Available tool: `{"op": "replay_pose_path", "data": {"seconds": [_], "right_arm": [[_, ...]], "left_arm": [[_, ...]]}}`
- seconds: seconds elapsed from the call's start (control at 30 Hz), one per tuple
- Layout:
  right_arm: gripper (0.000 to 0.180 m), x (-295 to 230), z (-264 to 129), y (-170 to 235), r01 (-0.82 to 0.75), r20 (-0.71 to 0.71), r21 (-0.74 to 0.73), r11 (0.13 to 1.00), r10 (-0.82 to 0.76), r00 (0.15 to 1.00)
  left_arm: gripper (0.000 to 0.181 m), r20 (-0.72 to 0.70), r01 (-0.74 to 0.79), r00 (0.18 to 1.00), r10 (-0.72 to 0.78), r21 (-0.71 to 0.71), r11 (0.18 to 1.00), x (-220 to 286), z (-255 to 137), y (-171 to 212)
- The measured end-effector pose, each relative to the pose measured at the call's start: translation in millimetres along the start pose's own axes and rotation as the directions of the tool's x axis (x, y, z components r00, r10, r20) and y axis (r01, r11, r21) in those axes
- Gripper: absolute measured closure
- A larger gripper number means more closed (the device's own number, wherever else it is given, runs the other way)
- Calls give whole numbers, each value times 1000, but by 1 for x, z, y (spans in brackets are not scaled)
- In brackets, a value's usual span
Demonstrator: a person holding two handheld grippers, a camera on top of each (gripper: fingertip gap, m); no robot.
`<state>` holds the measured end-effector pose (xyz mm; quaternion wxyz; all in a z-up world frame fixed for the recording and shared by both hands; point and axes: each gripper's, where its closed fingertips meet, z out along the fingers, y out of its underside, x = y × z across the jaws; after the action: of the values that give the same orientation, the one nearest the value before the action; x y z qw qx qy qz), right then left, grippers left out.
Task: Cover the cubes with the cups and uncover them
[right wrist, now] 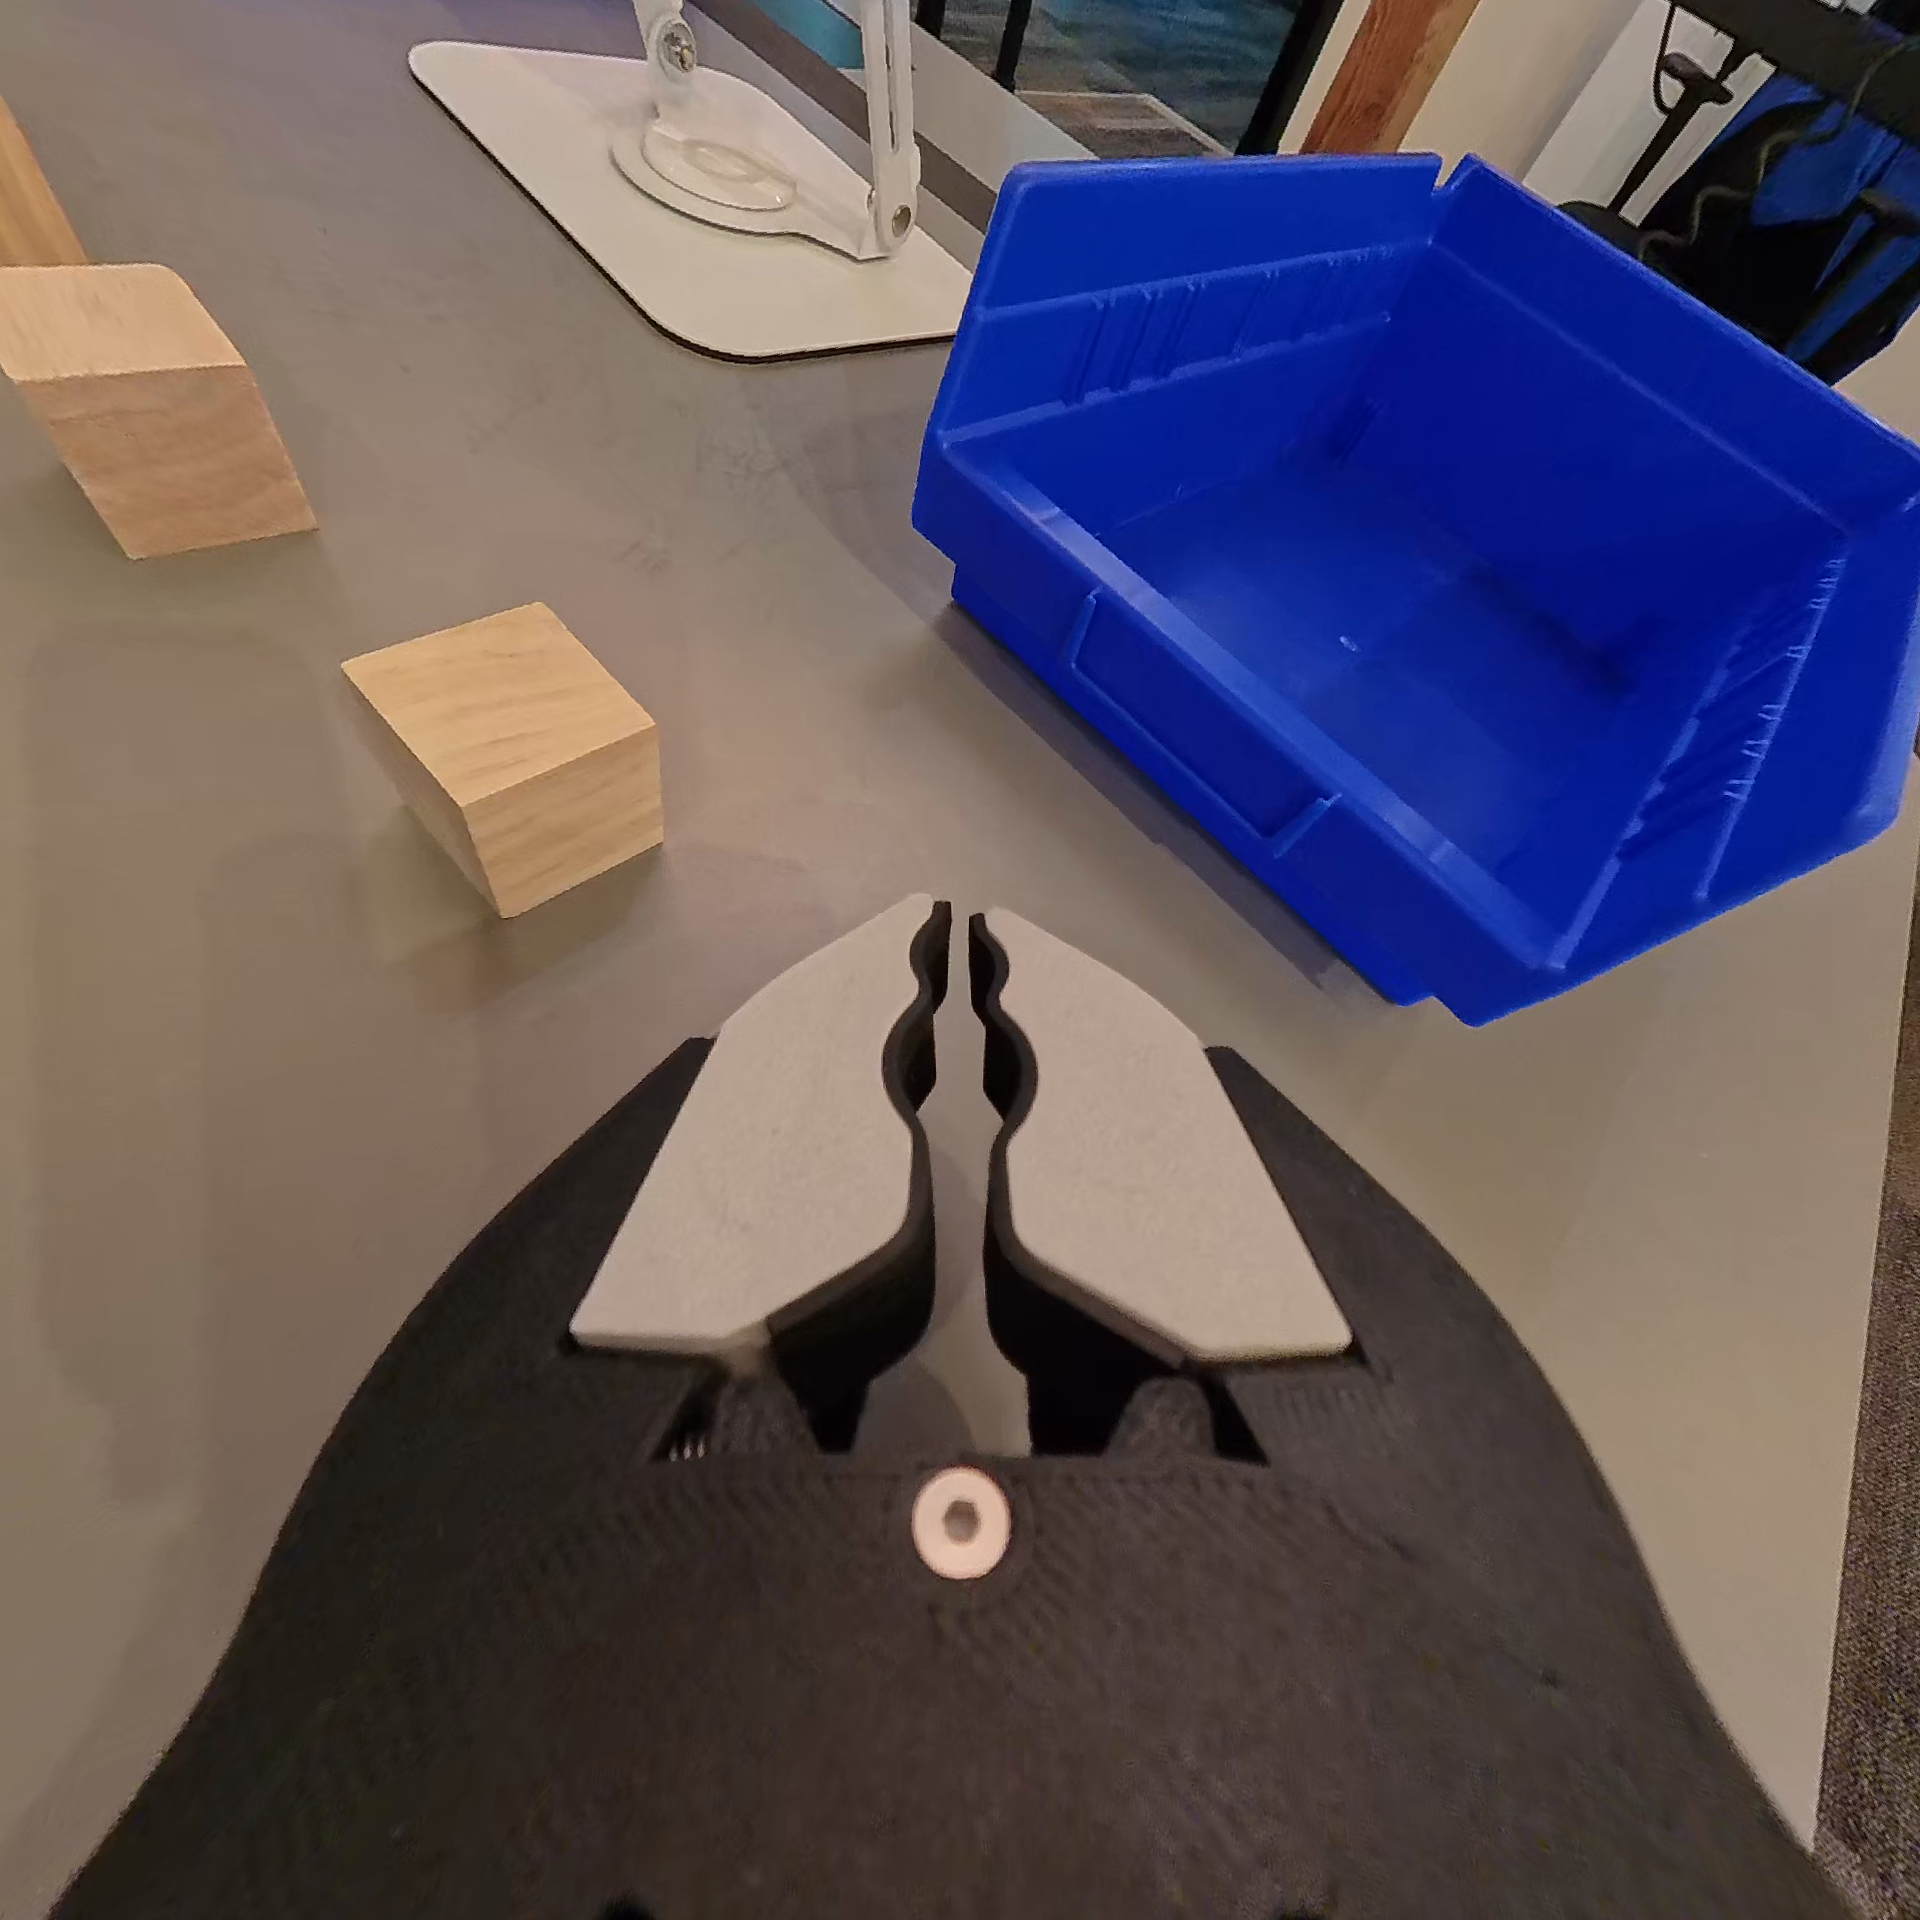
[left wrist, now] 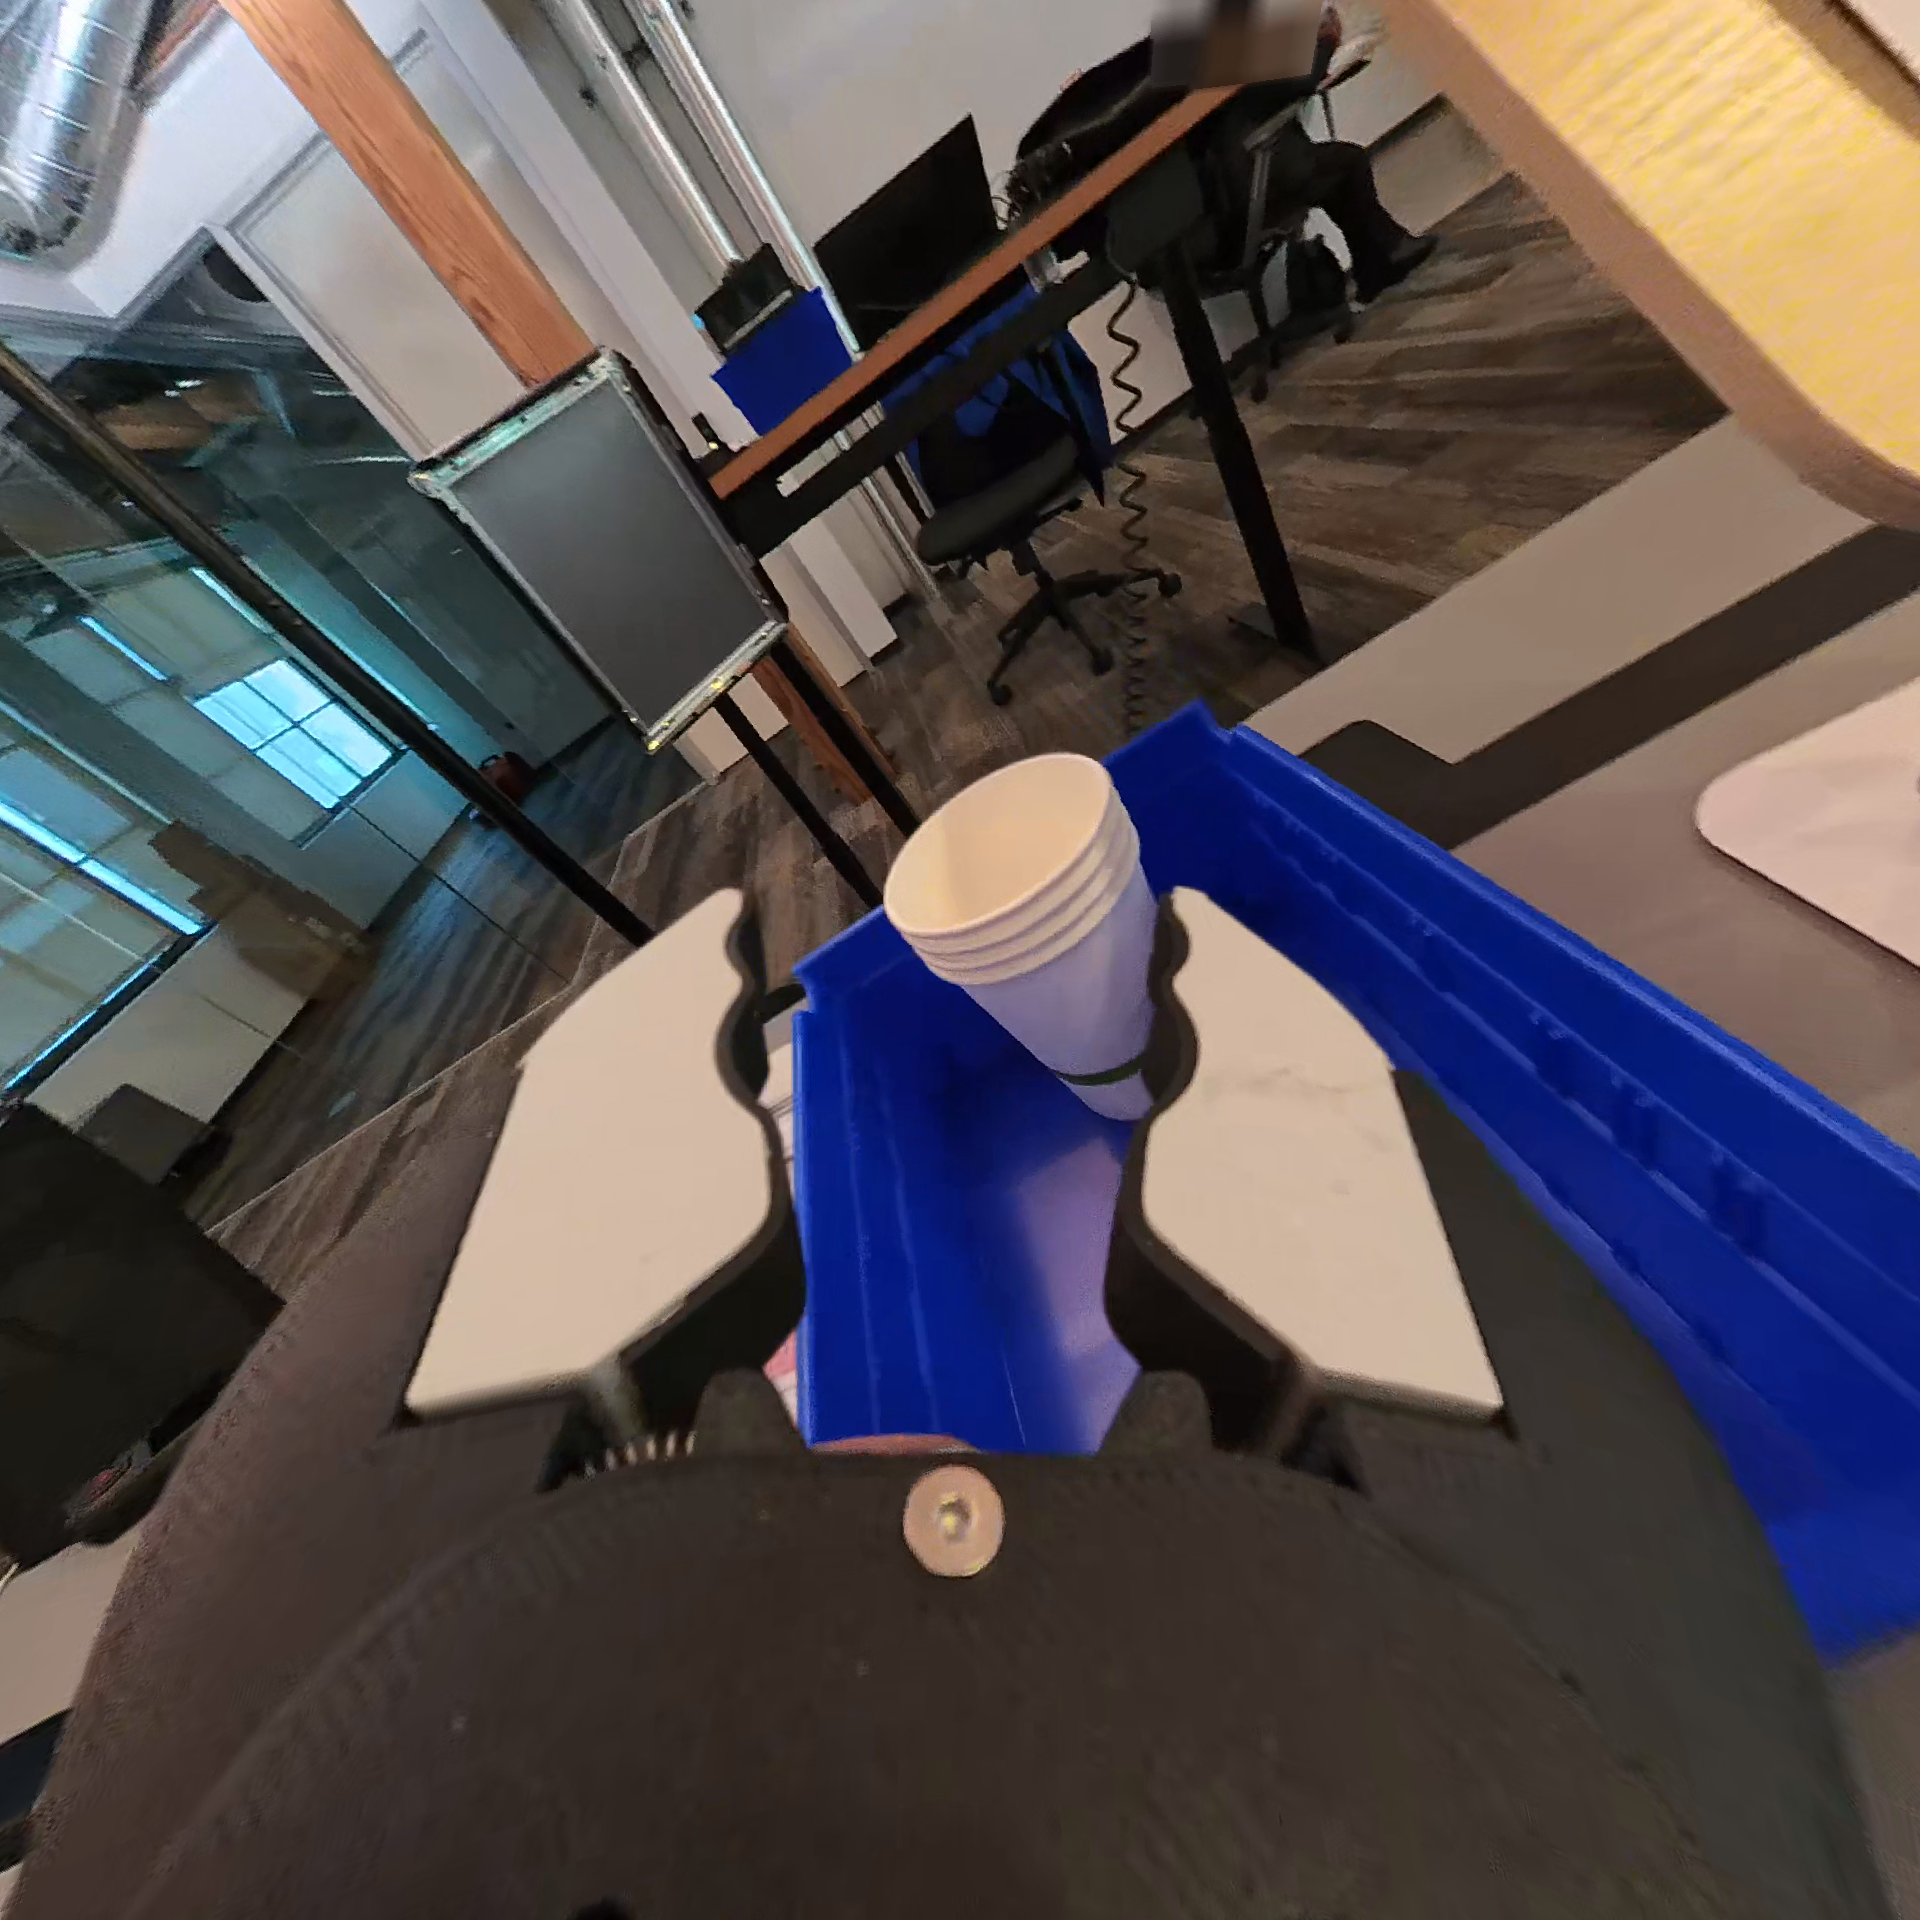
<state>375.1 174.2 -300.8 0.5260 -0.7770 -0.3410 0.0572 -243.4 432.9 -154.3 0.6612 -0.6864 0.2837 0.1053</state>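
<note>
A stack of white paper cups [left wrist: 1023, 894] lies tilted between the fingers of my left gripper [left wrist: 956, 920], mouth towards the room and narrow end against the right finger [left wrist: 1262, 1143]. The jaws stand wider than the stack, so the gripper is open. A blue plastic bin [left wrist: 1455, 997] lies behind and below the cups; I cannot tell whether the stack rests in it. In the right wrist view the blue bin [right wrist: 1195, 270] is empty. Two wooden cubes [right wrist: 509, 748] [right wrist: 145, 416] sit on the grey table to its left. My right gripper [right wrist: 958, 920] is shut and empty, over the table in front of them.
A white monitor-stand base [right wrist: 748, 260] sits at the back of the table [right wrist: 727, 540]; it also shows in the left wrist view [left wrist: 1829, 821]. Another wooden piece [right wrist: 26, 197] is at the far left edge. The table edge runs along the right. Desks and chairs [left wrist: 1029, 540] stand beyond.
</note>
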Motion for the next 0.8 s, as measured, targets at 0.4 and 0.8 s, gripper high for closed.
{"op": "replay_pose_path", "data": {"seconds": [0.4, 0.8], "right_arm": [[176, 1, 3, 3, 12, -14, -29, 1000, -12, 1000], [177, 12, 8, 10, 22, -96, -81, 996, -30, 995]], "left_arm": [[131, -28, 241, 971, -239, 164, 957, -28, 18, -20], [136, -30, 7, 1000, -3, 127, 992, -20, 44, -21]]}}
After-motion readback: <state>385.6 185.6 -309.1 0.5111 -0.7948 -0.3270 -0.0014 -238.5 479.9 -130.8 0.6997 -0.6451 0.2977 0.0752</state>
